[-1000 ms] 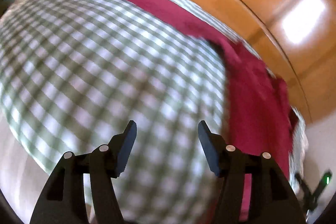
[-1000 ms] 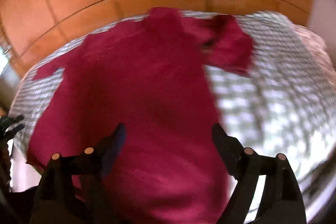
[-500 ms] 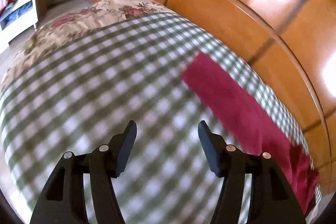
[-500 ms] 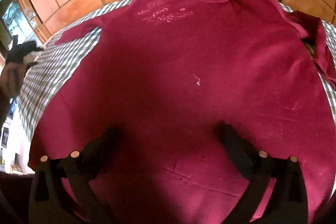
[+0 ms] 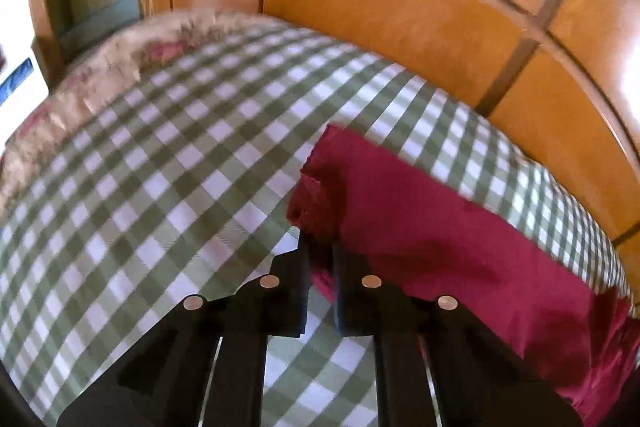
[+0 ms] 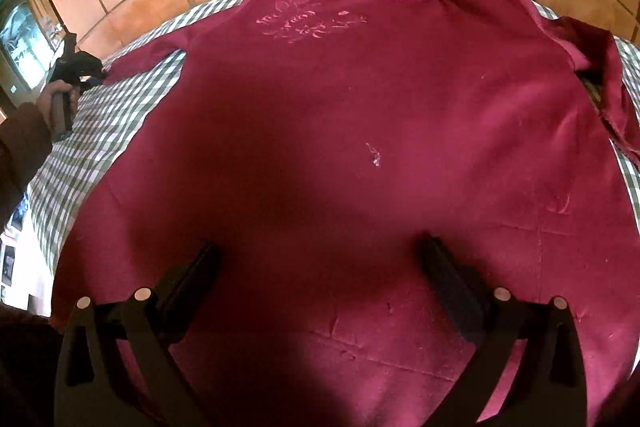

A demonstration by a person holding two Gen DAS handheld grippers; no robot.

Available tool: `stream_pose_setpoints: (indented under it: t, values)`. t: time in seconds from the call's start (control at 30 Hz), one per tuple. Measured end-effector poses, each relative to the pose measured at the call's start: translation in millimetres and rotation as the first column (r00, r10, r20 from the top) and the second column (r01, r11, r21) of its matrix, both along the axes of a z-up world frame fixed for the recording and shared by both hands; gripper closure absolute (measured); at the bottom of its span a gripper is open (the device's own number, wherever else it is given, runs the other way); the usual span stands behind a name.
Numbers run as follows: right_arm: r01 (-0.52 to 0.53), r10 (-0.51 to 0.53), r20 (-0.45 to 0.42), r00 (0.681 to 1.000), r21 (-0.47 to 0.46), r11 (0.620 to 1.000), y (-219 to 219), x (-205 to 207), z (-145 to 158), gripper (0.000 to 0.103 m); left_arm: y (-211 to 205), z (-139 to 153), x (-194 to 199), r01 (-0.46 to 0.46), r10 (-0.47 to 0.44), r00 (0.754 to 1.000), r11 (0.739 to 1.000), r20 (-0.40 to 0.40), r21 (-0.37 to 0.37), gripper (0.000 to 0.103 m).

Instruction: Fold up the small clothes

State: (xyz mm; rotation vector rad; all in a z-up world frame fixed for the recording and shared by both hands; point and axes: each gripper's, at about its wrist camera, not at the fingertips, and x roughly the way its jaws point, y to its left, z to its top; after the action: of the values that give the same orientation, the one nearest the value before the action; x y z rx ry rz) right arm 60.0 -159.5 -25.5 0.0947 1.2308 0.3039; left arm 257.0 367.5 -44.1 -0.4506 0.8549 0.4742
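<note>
Fabric of the red shirt's sleeve (image 5: 360, 187) sat pinched in the left tool (image 5: 320, 247), whose jaws had just been closing. The right tool (image 6: 320, 259) hung spread wide over the shirt (image 6: 360, 127) on the checked bed (image 5: 160, 187), gripping nothing.

- Shirt (image 6: 360, 155): deep crimson, faint pink floral print near the collar.
- Sheet (image 5: 160, 187): green-and-white check.
- Bedding (image 5: 100, 67) at the bed's edge: cream with reddish flowers.
- Panelling (image 5: 400, 7): glossy orange-brown wood, dark seams.
- Hand-held gripper (image 6: 320, 255): black, silver rivets.
</note>
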Motion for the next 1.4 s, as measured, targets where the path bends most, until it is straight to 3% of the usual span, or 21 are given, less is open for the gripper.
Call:
stream_pose_setpoints:
  t: [0.1,0.17,0.3,0.37,0.4,0.47,0.5,0.53,0.57,0.63,0.77,0.87,0.93,1.03,1.13,1.23,1.3,1.37,1.4]
  values:
    - [0.003,-0.003,0.001,1.0,0.003,1.0,-0.8,-0.2,0.4,0.002,3.2,19.6,-38.3,-0.058,0.055,0.996,0.997,0.075,0.042,0.097]
    - [0.005,-0.005,0.006,1.0,0.006,1.0,-1.9,-1.0,0.5,0.002,13.3,23.1,-63.5,-0.11,0.107,0.99,0.994,0.094,0.027,0.097]
    - [0.01,-0.01,0.017,1.0,0.003,1.0,-3.8,-0.9,-0.6,0.002,22.0,7.4,-103.3,-0.16,0.16,0.987,0.986,0.017,0.041,0.097]
    - [0.009,-0.01,0.02,1.0,0.005,1.0,-5.3,-0.5,-0.5,0.002,22.1,-5.8,-110.8,-0.161,0.161,0.986,0.987,-0.037,0.007,0.096]
    - [0.007,-0.007,0.019,1.0,0.004,1.0,-5.6,-0.1,0.0,0.002,17.9,-6.3,-113.0,-0.16,0.161,0.986,0.987,-0.047,0.024,0.092]
    - [-0.001,0.001,0.011,1.0,0.003,1.0,-7.5,1.6,3.7,0.002,1.9,5.6,-116.3,-0.182,0.188,0.981,0.979,-0.052,0.092,0.06]
    - [0.001,-0.001,0.005,1.0,0.009,1.0,-10.0,2.4,5.9,0.002,-3.5,11.2,-117.2,-0.196,0.2,0.979,0.977,-0.045,0.089,0.025]
    - [0.017,-0.017,0.0,1.0,0.026,1.0,-16.4,4.0,10.1,0.004,-12.9,22.5,-121.9,-0.217,0.218,0.976,0.974,-0.005,0.069,0.017]
    - [0.047,-0.048,0.0,0.999,0.05,0.998,-25.2,4.8,15.5,0.006,-26.4,35.3,-127.7,-0.212,0.209,0.975,0.977,0.078,0.032,0.017]
    - [0.135,-0.137,0.038,0.99,0.058,0.989,-50.5,6.2,28.3,0.009,-55.8,50.1,-128.1,-0.138,0.135,0.983,0.99,0.124,0.012,0.017]
    - [0.375,-0.374,0.118,0.92,0.013,0.927,-128.7,10.7,42.6,0.019,-139.0,64.2,-127.6,0.089,-0.085,0.979,0.996,0.186,-0.009,0.017]
    - [0.466,-0.454,0.147,0.879,-0.062,0.882,-171.9,19.0,37.6,0.028,-219.1,61.7,-127.8,0.307,-0.302,0.932,0.952,0.201,0.005,0.017]
    - [0.496,-0.474,0.175,0.863,-0.122,0.859,-195.1,30.6,30.7,0.03,-273.2,52.4,-129.5,0.45,-0.439,0.878,0.893,0.192,-0.012,0.017]
    - [0.474,-0.445,0.176,0.878,-0.195,0.859,-209.3,54.7,14.8,0.034,-343.7,31.9,-133.7,0.604,-0.597,0.789,0.797,0.144,-0.006,0.017]
    - [0.429,-0.398,0.164,0.902,-0.261,0.865,-216.0,76.8,-3.6,0.038,-388.0,9.1,-136.0,0.672,-0.674,0.736,0.739,0.061,0.05,0.017]
    - [0.432,-0.41,0.136,0.902,-0.239,0.87,-230.3,89.7,-16.6,0.045,-402.0,-16.2,-130.6,0.686,-0.686,0.727,0.725,-0.02,0.068,0.016]
    - [0.422,-0.402,0.129,0.906,-0.24,0.874,-236.7,96.5,-17.5,0.059,-402.9,-25.3,-131.7,0.689,-0.691,0.722,0.719,-0.009,0.084,0.014]
    - [0.421,-0.401,0.131,0.907,-0.237,0.876,-242.5,100.2,-8.5,0.094,-403.3,-25.6,-129.5,0.689,-0.691,0.723,0.72,-0.012,0.083,0.013]
    - [0.439,-0.413,0.156,0.897,-0.215,0.872,-250.9,98.8,4.9,0.094,-403.8,-25.9,-130.5,0.689,-0.691,0.723,0.719,-0.013,0.084,0.013]
